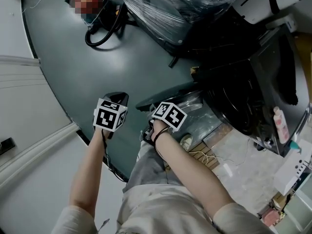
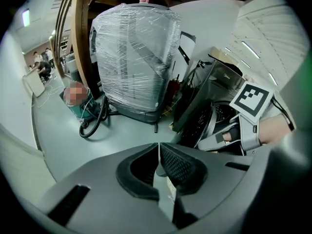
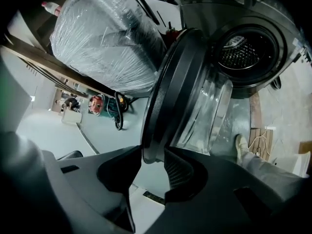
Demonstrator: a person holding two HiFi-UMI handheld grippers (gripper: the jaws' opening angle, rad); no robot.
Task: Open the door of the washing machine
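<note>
Gripping the door [image 3: 185, 91] by its rim, which runs upward between the jaws, the right claw [image 3: 153, 157] stands nearer; drum [image 3: 241, 52] up-right; left claw [image 2: 158, 152] clenched, empty.

Door [image 3: 163, 91]: ring of dark matt plastic, bowl of clear glossy glass.
Drum [image 3: 239, 55]: perforated bright metal.
Washing machine [image 3: 214, 13] front: dark grey, smooth, satin sheen.
Right gripper [image 3: 152, 160] and left gripper [image 2: 158, 150]: matt black plastic; pads [image 3: 180, 172] finely cross-hatched.
Bulky load [image 2: 131, 57], far left: wrapped in clear, crinkled, shiny film.
Floor [image 1: 97, 67]: smooth grey-green, faint sheen.
Trousers [image 1: 151, 165]: grey cloth.
</note>
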